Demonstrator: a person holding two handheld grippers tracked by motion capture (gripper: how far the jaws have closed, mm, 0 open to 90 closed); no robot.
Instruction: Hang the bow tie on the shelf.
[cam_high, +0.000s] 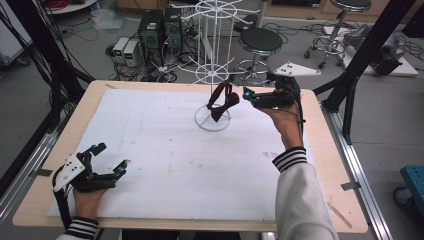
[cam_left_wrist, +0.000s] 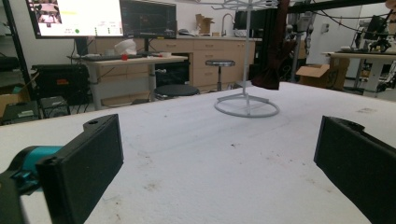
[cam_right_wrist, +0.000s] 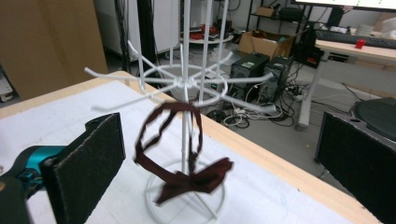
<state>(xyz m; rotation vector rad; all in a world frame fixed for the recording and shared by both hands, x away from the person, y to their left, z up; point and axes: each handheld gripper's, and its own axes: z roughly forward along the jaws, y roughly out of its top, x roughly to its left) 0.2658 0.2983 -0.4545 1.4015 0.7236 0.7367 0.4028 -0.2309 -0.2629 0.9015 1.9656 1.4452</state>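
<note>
Between the right gripper's (cam_high: 248, 95) jaws nothing is held — they stand wide apart, and in the right gripper view the band (cam_right_wrist: 180, 154) hangs in the gap ahead of them, clear of both pads. That band is a dark red loop with a bow at its lower end; it hangs from a prong of the white wire rack (cam_right_wrist: 187, 86), and its bow dangles just above the rack's ring base. Seen from the high view, the gripper sits just right of the band (cam_high: 222, 102), near it but apart, held up by a hand that reaches in from a striped cuff.

Down at the near left corner, the left gripper (cam_high: 111, 161) rests low over the white mat (cam_high: 165, 150), its jaws also wide with only bare mat between them. It is well apart from the rack (cam_high: 212, 60), which stands at the far middle of the mat. Beyond the wooden table (cam_high: 327, 165) are stools, computer boxes and cables on the floor — none of them touching the work.
</note>
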